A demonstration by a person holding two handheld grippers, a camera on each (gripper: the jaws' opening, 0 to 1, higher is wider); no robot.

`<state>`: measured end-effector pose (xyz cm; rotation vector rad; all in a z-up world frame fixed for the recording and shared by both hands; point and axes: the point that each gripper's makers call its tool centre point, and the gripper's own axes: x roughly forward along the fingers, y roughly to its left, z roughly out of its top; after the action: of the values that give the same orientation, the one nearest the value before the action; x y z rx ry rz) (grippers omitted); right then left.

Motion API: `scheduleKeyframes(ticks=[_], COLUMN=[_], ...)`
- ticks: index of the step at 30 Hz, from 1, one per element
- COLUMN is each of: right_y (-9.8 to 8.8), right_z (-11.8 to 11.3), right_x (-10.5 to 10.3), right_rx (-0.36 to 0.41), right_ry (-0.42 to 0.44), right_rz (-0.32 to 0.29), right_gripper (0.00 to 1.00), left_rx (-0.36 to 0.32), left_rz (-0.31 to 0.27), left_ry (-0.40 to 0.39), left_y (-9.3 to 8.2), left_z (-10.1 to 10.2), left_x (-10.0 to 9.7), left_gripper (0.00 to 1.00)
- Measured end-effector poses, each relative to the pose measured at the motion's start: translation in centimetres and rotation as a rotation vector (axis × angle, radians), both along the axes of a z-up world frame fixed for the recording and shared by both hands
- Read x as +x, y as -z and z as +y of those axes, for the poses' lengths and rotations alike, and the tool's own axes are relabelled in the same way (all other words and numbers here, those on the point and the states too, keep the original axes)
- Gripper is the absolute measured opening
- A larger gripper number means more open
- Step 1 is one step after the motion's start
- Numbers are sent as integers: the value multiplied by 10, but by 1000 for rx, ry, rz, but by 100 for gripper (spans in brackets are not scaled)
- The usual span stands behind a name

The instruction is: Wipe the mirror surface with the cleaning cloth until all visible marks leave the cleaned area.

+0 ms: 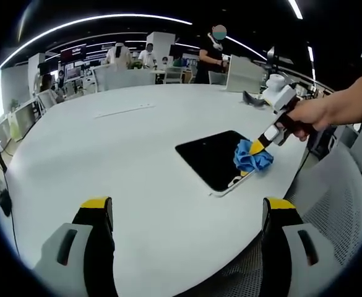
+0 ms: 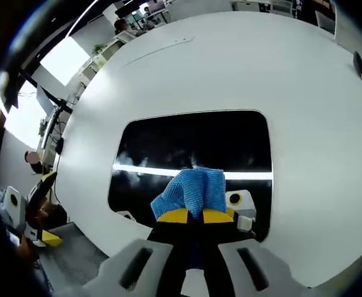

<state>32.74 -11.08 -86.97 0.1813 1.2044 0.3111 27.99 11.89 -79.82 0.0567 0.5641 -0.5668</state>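
You are gripping the blue cloth (image 2: 192,192) in the right gripper (image 2: 193,216) on the mirror (image 2: 193,145) (left gripper (image 1: 187,213) spread, idle), so keep pressing flat across its cloudy smears.

We cannot see the mirror (image 2: 193,148) beneath the blue cloth (image 2: 192,192) — its near edge is hidden behind the right gripper (image 2: 194,216).

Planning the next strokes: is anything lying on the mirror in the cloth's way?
Nothing visible. The right gripper presses the blue cloth on the mirror near one edge; the remaining glass is bare.
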Motion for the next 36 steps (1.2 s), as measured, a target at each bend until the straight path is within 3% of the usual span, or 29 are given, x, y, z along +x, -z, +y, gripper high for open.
scheduleKeyframes(ticks=[22, 36], right_y=[-2, -2], right_z=[44, 55], right_x=[3, 7], right_rx=[-13, -14], right_ry=[-88, -106], right_rz=[-9, -10], right_gripper=[0, 0], left_rx=[3, 7], left_rz=[-10, -10], left_ry=[8, 9], left_y=[-2, -2], left_z=[-2, -1], left_x=[1, 0], left_gripper=[99, 99])
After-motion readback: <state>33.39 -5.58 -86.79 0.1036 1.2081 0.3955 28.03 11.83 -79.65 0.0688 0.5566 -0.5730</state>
